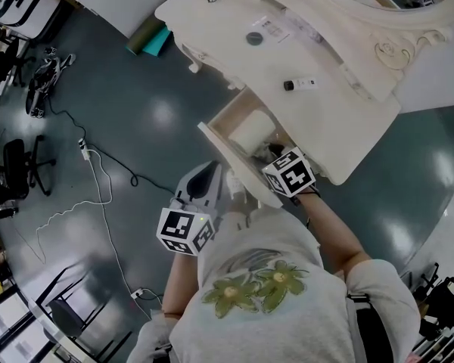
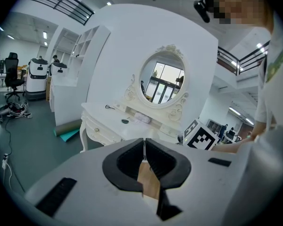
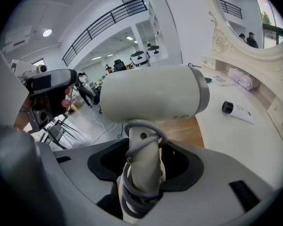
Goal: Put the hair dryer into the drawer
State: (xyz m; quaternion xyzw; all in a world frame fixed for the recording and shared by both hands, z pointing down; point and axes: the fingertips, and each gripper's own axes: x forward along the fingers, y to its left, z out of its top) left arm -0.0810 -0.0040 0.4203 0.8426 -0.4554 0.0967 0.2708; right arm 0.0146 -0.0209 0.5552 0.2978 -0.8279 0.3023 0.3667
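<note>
R gripper [image 3: 144, 171]: the jaws pinch the handle of the hair dryer [image 3: 151, 95], w/ the grey cord [image 3: 132, 187] wound around this handle. The white body stands upright above the jaws, nozzle end to the right. L gripper [image 2: 144, 157]: jaws pressed together, and a strip of bare wood shows just under them. In the head view the hair dryer sits in the open drawer [image 1: 221, 148]; touching the bottom or not, I cannot tell. Behind, on the white worktop [image 1: 340, 119], lies a small tube [image 1: 299, 84]. Further back stands the oval mirror [image 2: 162, 81].
</note>
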